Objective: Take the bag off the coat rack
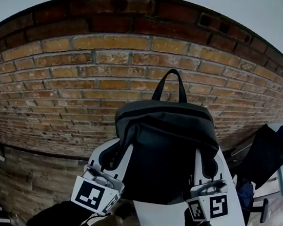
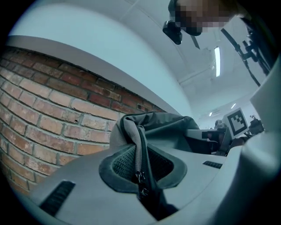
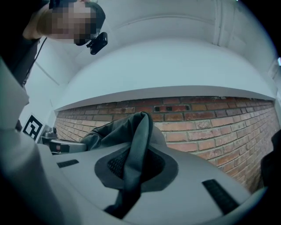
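Both jaws: left gripper (image 1: 114, 155) and right gripper (image 1: 207, 168) pinch the bag (image 1: 166, 139) by its sides.
Bag: dark grey, handle loop (image 1: 170, 85) upright, before brick wall (image 1: 57, 88).
Hidden: bag's bottom, lost in shadow.

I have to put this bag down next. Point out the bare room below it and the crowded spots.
Bare: the white surface under the bag, showing between the left gripper and the right gripper. Crowded: the right side, where a black garment hangs beside that surface. The brick wall closes off the front.
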`<state>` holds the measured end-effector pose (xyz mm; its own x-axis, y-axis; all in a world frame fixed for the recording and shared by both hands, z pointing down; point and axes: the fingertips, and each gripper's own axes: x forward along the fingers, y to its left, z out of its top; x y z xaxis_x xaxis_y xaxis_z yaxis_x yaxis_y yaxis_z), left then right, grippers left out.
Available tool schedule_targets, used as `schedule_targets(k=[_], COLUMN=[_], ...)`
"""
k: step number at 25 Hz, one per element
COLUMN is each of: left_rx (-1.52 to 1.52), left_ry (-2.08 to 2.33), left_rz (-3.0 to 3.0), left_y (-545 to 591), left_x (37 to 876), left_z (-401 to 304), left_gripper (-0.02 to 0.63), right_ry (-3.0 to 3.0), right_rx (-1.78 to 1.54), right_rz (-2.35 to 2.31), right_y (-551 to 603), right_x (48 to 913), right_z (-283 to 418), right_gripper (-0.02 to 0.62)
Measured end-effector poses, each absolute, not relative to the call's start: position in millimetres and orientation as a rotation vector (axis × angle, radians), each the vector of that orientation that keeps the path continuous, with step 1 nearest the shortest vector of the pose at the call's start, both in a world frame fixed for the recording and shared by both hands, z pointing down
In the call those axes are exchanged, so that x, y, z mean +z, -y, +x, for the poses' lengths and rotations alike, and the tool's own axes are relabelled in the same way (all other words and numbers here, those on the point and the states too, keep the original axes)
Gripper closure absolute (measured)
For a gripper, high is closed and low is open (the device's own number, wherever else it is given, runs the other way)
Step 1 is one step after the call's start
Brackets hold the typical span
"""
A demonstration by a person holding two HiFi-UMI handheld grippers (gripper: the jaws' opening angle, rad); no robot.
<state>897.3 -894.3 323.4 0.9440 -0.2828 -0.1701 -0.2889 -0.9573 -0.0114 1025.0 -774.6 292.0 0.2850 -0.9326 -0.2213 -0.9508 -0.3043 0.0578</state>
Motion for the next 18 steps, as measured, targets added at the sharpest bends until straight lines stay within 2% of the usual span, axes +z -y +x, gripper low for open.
schedule_targets(k=[12, 18], left_rx=[0.271, 0.217], left_ry=[-0.483, -0.504], left_rz=[-3.13, -3.101], left_y=[938, 956], left_x=[347, 358], left_z=[978, 1006], left_gripper=[0.54, 0.54], right_ry=[-1.794, -1.777], right_rx=[0.351, 0.258], right_rz=[-2.399, -2.407], right_y=[826, 849], right_x=[326, 350], right_z=[1113, 1154], right_gripper=[0.568, 0.567])
